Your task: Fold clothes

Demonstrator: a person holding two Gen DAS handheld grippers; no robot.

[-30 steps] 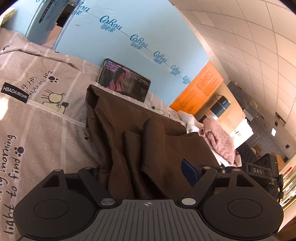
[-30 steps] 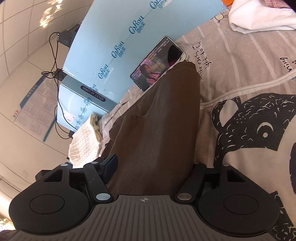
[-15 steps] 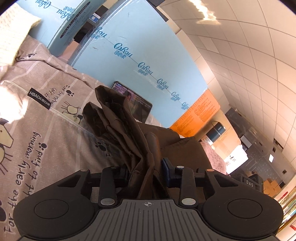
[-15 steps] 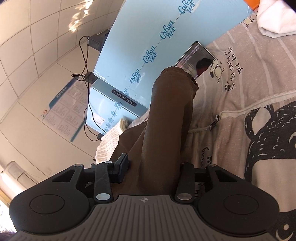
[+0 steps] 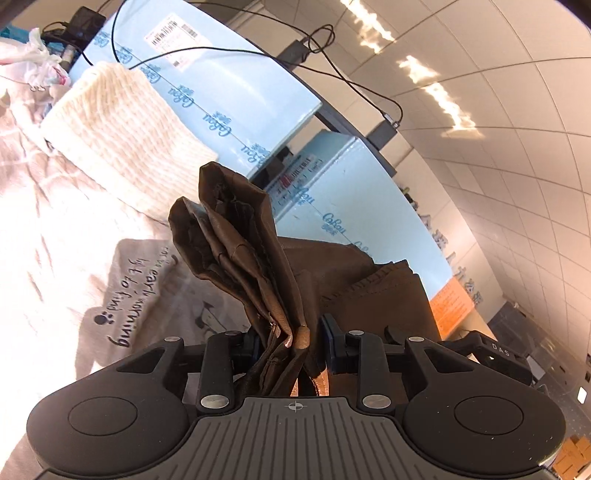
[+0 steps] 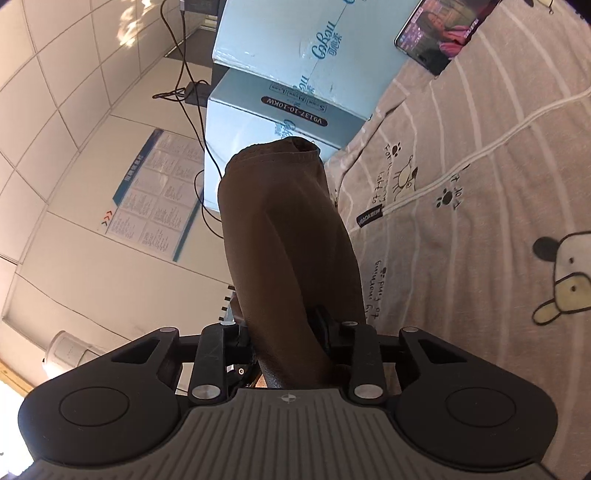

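A dark brown garment point(image 5: 255, 258) is held up off the bed by both grippers. My left gripper point(image 5: 290, 343) is shut on a bunched, folded edge of it; several layers stick up between the fingers. My right gripper point(image 6: 284, 332) is shut on another part of the brown garment point(image 6: 280, 229), which stands up as a rounded tube above the fingers. The grey cartoon-print bedsheet point(image 6: 461, 221) lies below, also in the left wrist view point(image 5: 122, 310).
Light blue cartons point(image 5: 229, 103) stand along the bed's far side, also in the right wrist view point(image 6: 280, 110). A cream knitted garment point(image 5: 122, 125) lies folded by them. A phone point(image 6: 439, 33) leans on a carton. Cables run along the tiled wall.
Both grippers closed on the brown garment and lifted it off the bed. Both views have swung up and toward the cartons and wall.
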